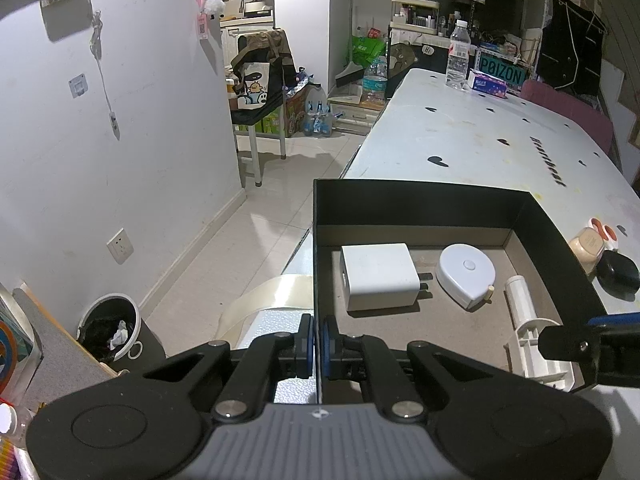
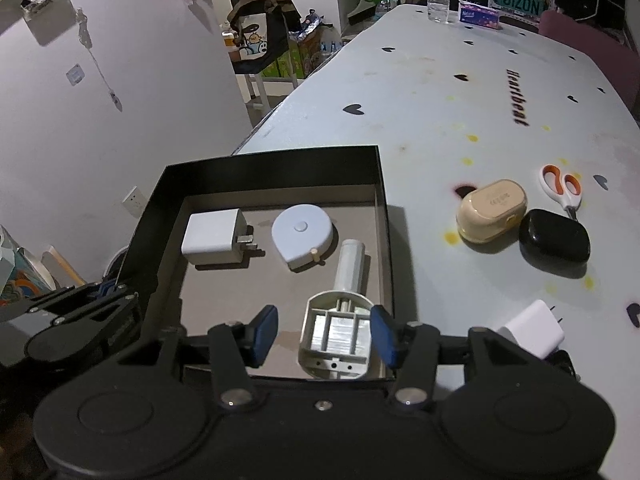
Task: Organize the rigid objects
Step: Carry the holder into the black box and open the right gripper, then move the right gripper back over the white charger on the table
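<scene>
Nearest to us, the right hand-held gripper (image 2: 324, 334) stands spread, its blue pads on either side of the white plastic tool (image 2: 336, 332) lying in the box (image 2: 260, 160); we cannot tell whether the pads touch it, and the tool looks to rest on the box floor, hard against the right wall. We judge that a sideways pull could catch that thin wall, or the ribbed, hollow head could snag a pad and tip the tool. The left hand-held gripper (image 1: 316, 346) is pressed together on the box's left wall; if that pinch slips, we think the light cardboard box could slide on the smooth desk (image 2: 440, 92). Further in lie a matte white charger (image 2: 214, 236) and a rounded tape measure (image 2: 302, 236). Beyond, loose on the desk: another charger (image 2: 532, 328), a glossy black case (image 2: 554, 240), a beige case (image 2: 490, 212), and scissors (image 2: 562, 190).
</scene>
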Available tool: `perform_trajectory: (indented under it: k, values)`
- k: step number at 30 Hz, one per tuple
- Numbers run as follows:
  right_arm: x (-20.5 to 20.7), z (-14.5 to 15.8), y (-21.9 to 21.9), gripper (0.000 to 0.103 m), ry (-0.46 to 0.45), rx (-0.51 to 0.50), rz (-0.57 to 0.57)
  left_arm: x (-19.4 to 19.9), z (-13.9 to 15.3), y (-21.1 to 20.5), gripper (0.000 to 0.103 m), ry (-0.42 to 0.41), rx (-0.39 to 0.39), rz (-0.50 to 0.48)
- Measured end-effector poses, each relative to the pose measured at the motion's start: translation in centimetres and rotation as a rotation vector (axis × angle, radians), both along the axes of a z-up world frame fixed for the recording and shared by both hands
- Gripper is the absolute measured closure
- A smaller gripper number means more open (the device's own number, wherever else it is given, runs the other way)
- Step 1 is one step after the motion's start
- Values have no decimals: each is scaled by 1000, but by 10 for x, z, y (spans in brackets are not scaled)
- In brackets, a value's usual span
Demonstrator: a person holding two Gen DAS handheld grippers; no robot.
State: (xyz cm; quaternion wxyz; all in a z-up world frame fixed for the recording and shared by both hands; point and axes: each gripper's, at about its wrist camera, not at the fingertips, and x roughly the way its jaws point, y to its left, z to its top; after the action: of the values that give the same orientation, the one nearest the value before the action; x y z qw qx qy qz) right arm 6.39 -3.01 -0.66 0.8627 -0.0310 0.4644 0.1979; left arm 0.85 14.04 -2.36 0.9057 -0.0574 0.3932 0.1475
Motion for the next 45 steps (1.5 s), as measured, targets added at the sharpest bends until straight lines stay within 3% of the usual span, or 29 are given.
perform_trajectory:
  k: [6, 14, 19, 23, 31, 45]
  values:
    - [-4, 4, -2, 51, -7, 6, 3, 0, 0, 0, 99, 0, -1, 0]
    - [-15, 18, -8, 41, -43, 35, 1, 0, 0, 0, 99, 0, -1, 0]
    - [-20, 24, -16, 26, -65, 53, -3, 0, 0, 1, 99, 0, -1, 0]
    - [-23, 27, -23, 21, -87, 47, -17, -1, 0, 1, 99, -1, -2, 0]
    - [-27, 38, -46, 0, -153, 66, -35, -1, -1, 1, 99, -2, -4, 1]
    - [-2, 37, -132, 0, -212, 116, -290, -1, -1, 1, 99, -2, -4, 0]
